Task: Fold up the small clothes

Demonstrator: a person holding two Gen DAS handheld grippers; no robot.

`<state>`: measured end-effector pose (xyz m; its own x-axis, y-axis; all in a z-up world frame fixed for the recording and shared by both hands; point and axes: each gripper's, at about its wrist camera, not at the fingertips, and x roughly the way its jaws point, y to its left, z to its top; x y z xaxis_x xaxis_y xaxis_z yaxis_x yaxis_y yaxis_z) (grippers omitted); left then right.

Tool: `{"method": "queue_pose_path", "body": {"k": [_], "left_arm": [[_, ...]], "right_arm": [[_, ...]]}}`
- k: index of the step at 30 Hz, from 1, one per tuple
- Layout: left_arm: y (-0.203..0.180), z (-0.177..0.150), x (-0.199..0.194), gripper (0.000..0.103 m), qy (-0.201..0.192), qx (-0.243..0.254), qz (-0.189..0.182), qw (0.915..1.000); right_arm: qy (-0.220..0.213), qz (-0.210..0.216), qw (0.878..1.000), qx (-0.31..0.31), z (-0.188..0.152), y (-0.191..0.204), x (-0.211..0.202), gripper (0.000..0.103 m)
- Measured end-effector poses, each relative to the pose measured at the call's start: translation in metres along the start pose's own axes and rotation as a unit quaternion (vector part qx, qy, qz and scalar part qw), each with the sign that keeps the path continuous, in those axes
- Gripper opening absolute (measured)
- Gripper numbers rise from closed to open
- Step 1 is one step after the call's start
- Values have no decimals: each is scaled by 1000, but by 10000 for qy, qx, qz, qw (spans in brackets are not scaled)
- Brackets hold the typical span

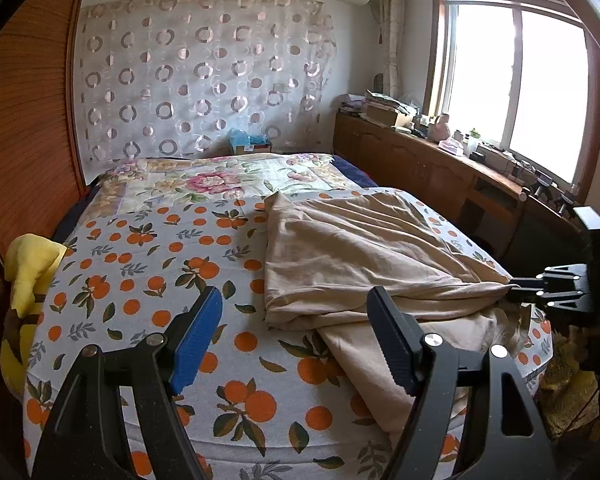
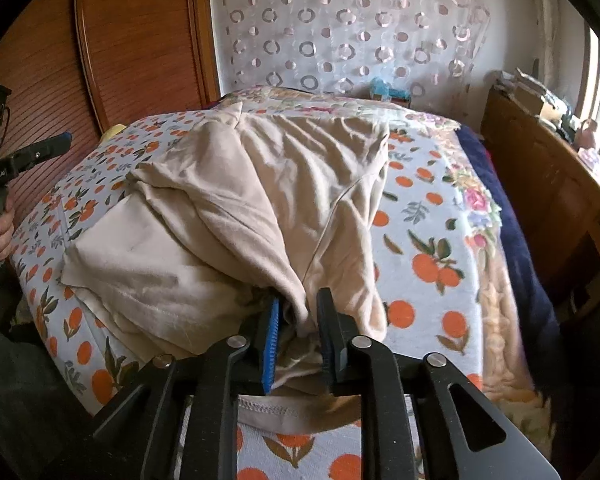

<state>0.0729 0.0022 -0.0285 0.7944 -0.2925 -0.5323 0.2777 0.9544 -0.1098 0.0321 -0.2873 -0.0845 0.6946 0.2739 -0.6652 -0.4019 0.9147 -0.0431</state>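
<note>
A beige garment [image 1: 352,264] lies crumpled on the orange-print bedspread [image 1: 140,280], toward the bed's right side. My left gripper [image 1: 296,312] is open and empty, held above the bedspread just left of the garment's near edge. My right gripper [image 2: 298,320] is shut on a bunched fold of the beige garment [image 2: 260,184] at its near edge and holds it lifted off the bed. The right gripper also shows at the right edge of the left wrist view [image 1: 516,290], pinching the cloth's corner. The left gripper shows at the far left of the right wrist view [image 2: 66,140].
A yellow cloth [image 1: 28,276] hangs at the bed's left edge by a wooden wardrobe [image 1: 24,140]. A floral quilt [image 1: 220,180] covers the far end. A long wooden cabinet [image 1: 440,168] with clutter runs under the window on the right.
</note>
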Motion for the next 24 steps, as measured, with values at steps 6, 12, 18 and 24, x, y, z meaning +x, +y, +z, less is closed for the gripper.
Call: {"method": "queue_pose_path", "body": {"k": [6, 12, 18, 24], "left_arm": [[8, -2, -5, 76, -42, -60, 83, 9999], [20, -4, -8, 76, -47, -137, 148, 9998], [37, -8, -15, 76, -71, -246, 297, 9992], [52, -13, -19, 76, -64, -367, 421, 9984]], "right_arm": [[-281, -105, 9989, -349, 12, 16, -31, 21], [-430, 220, 9963, -717, 39, 45, -23, 35], [-292, 817, 9907, -1049, 72, 89, 34, 35], [-111, 951, 9849, -1444, 102, 132, 90, 35]]}}
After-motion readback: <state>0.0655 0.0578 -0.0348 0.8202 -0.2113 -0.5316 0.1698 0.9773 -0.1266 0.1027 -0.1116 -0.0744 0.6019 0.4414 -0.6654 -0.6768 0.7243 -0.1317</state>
